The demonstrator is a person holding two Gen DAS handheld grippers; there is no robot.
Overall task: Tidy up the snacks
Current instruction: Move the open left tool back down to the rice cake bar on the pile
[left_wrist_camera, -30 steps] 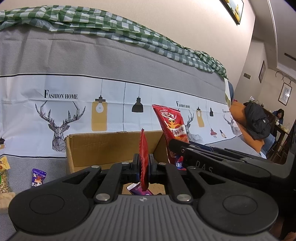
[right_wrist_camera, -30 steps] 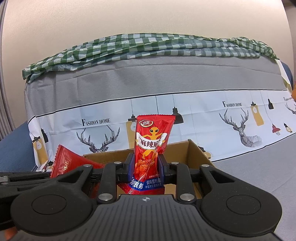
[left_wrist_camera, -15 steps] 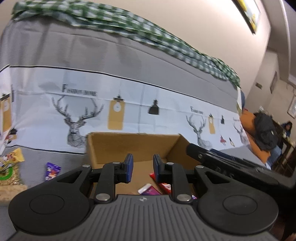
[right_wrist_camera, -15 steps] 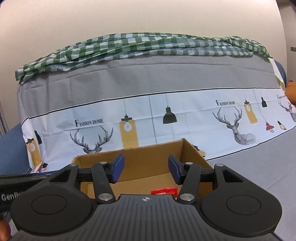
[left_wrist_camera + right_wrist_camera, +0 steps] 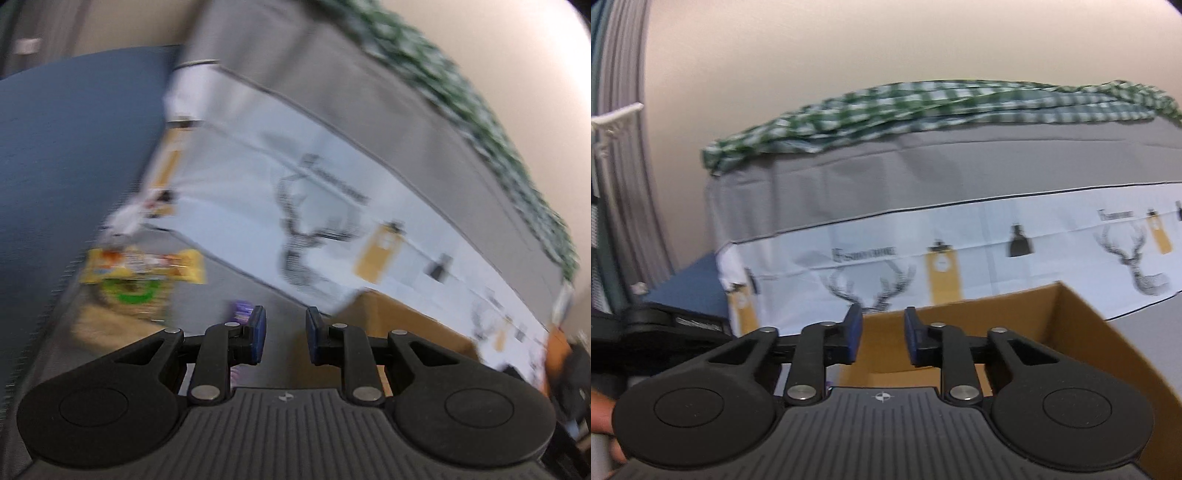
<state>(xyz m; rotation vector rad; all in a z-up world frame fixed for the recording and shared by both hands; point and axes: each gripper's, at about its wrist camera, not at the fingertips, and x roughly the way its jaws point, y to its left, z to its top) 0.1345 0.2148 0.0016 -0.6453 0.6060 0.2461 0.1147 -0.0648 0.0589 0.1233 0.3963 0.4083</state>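
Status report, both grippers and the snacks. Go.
Left gripper: jaws just opened, nothing between. Right gripper: jaws just narrowed, empty. Purple packet and yellow bag lie outside the cardboard box. No obstruction seen.

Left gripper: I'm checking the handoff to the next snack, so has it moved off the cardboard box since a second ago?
Yes. The left gripper has swung left: the cardboard box now sits to its right.

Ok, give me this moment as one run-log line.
left gripper: just opened, empty, purple snack ahead | right gripper: jaws just closing, empty, facing cardboard box | yellow bag: outside box
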